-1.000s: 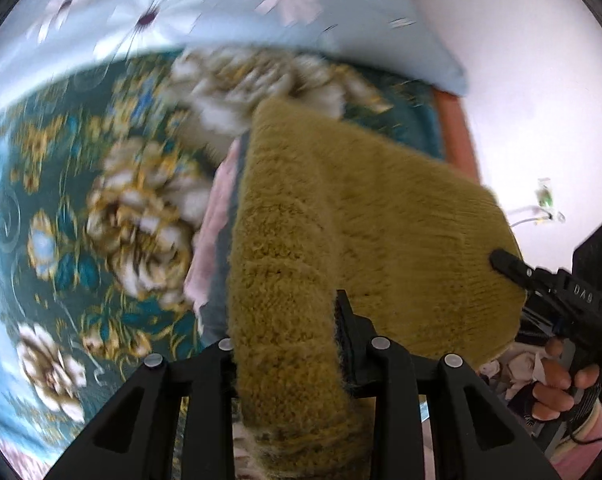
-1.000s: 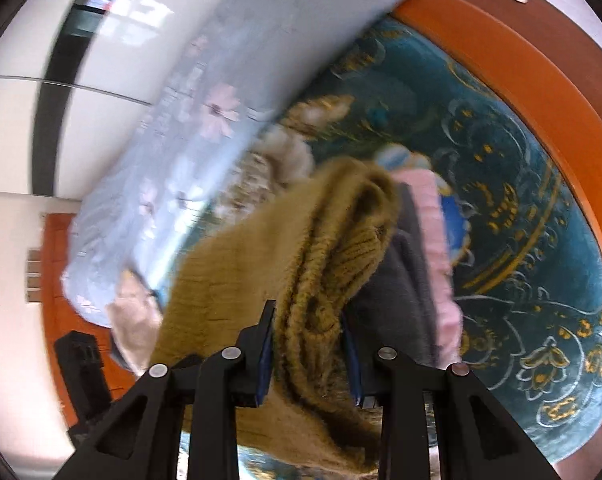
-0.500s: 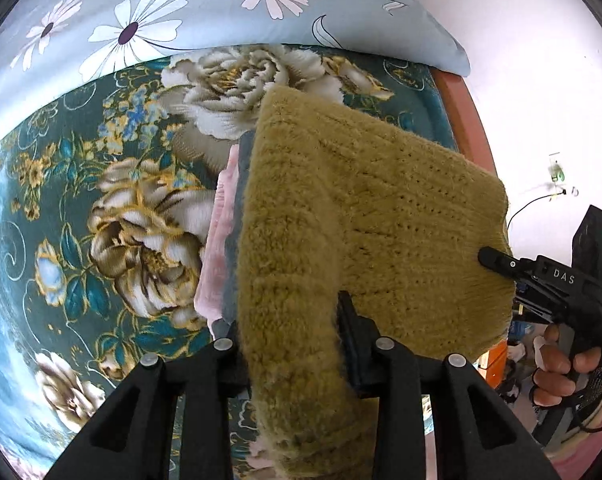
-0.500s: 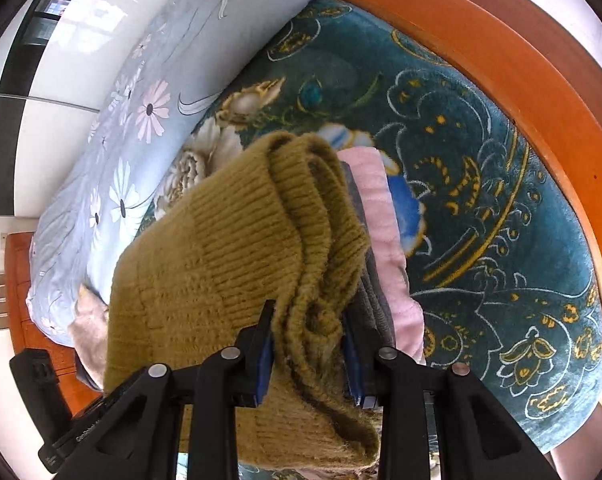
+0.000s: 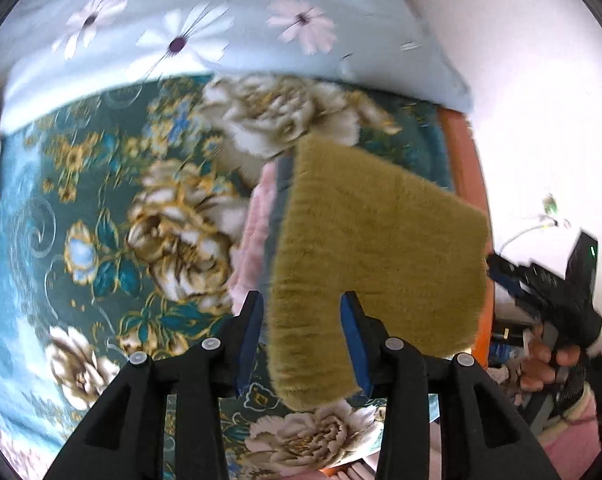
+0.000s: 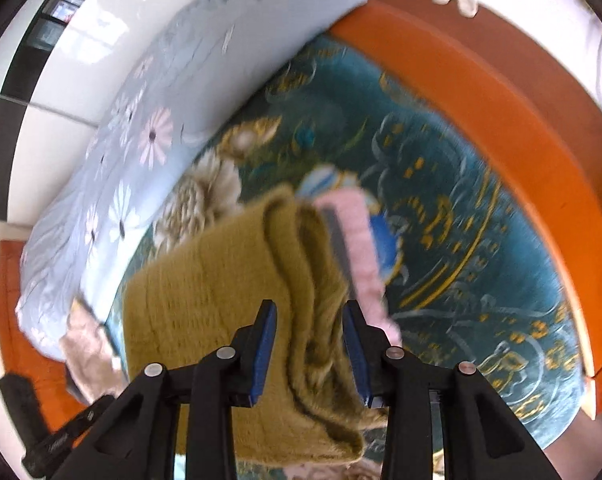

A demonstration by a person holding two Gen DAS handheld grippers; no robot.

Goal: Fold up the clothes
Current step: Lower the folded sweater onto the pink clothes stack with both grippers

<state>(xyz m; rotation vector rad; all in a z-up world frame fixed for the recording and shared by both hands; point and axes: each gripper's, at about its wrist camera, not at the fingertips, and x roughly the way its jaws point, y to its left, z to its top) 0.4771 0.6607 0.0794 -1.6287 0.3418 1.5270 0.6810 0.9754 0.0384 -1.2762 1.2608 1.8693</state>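
Note:
A folded mustard-yellow knit sweater [image 5: 377, 248] lies on top of a stack with a grey garment [image 5: 279, 200] and a pink garment [image 5: 253, 236] beneath it, on the teal floral bedspread [image 5: 101, 200]. My left gripper [image 5: 303, 332] is open, its blue pads either side of the sweater's near edge. In the right wrist view the sweater [image 6: 221, 296] shows its folded layers, with the pink garment [image 6: 357, 240] at its right. My right gripper [image 6: 309, 348] is open around the folded edge. The right gripper also shows in the left wrist view [image 5: 549, 284], held by a hand.
A light-blue daisy-print pillow [image 5: 221, 24] lies along the head of the bed. The orange wooden bed frame [image 6: 501, 96] runs along the bed's edge. A white wall [image 5: 541, 80] stands beyond it. A beige cloth [image 6: 85, 344] lies beside the pillow.
Both grippers have opened and let go of the sweater, which now rests on the stack. Both have drawn back a little from it.

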